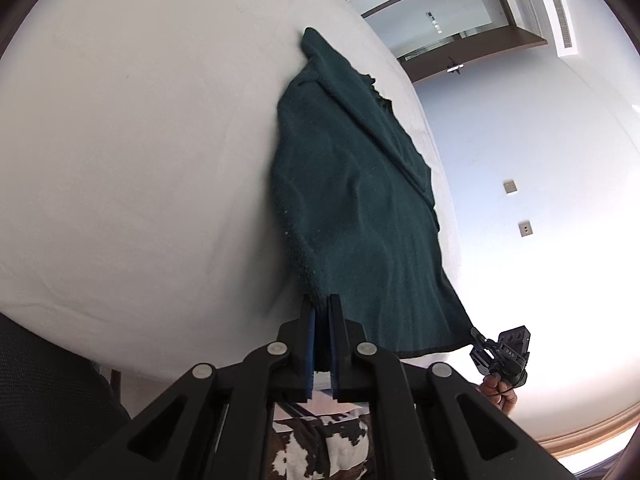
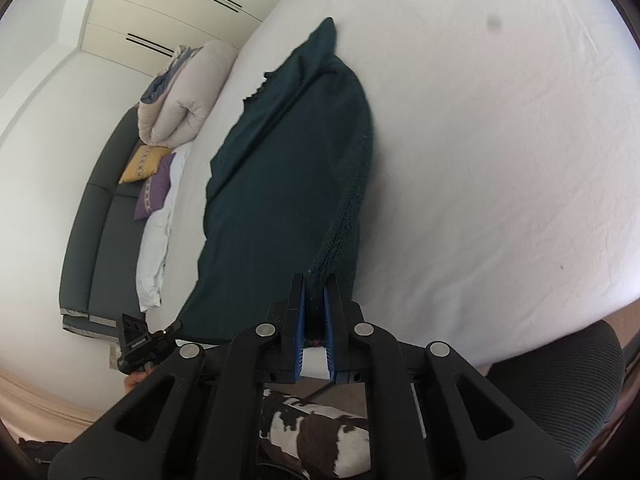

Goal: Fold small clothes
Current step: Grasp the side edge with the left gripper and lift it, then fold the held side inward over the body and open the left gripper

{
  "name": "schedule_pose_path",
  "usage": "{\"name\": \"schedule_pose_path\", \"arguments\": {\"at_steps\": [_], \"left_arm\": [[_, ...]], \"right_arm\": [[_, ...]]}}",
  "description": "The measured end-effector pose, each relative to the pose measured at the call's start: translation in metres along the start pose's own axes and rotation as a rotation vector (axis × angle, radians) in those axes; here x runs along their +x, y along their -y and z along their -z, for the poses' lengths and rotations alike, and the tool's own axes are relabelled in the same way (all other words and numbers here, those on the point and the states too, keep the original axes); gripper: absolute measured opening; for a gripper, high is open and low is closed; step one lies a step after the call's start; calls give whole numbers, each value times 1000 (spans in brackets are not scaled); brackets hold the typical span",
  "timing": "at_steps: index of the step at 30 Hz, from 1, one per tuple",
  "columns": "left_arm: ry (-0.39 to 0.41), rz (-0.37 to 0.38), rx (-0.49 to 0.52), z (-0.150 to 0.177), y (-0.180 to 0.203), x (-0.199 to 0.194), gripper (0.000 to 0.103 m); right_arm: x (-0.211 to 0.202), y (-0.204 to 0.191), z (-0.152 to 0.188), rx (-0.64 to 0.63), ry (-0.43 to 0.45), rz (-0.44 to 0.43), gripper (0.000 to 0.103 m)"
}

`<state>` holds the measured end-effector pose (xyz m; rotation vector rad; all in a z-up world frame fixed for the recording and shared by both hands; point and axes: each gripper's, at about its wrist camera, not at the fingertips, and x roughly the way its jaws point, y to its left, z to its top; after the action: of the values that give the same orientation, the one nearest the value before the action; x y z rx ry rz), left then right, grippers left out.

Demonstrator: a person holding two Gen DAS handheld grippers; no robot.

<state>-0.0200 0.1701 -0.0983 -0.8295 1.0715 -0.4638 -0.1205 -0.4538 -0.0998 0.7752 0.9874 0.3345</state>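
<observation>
- Lying on the white bed, the dark teal knitted garment stretched away from both tools as one long, loosely folded piece.
- Its near hem was lifted off the bed, while its far end tapered to a point resting on the sheet.
- A thick, ribbed edge ran along one side of the garment; a ragged, uneven border showed near its far end.
- The left tool was clamped on one near corner of the garment, its blue pads pressed on the knit.
- The right tool was pinched tight on the other near corner, at the ribbed edge.
- Beyond the bed, past the garment, sat a rolled duvet and a dark sofa.
</observation>
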Motion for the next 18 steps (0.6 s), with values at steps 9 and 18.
{"name": "schedule_pose_path", "arguments": {"at_steps": [9,18], "left_arm": [[114,125,-32,-43,24,-12,5],[195,152,-35,-116,42,-2,5]], "right_arm": [[18,-42,-51,32,88,-133,8],[39,-62,-135,74,192,-152,8]]}}
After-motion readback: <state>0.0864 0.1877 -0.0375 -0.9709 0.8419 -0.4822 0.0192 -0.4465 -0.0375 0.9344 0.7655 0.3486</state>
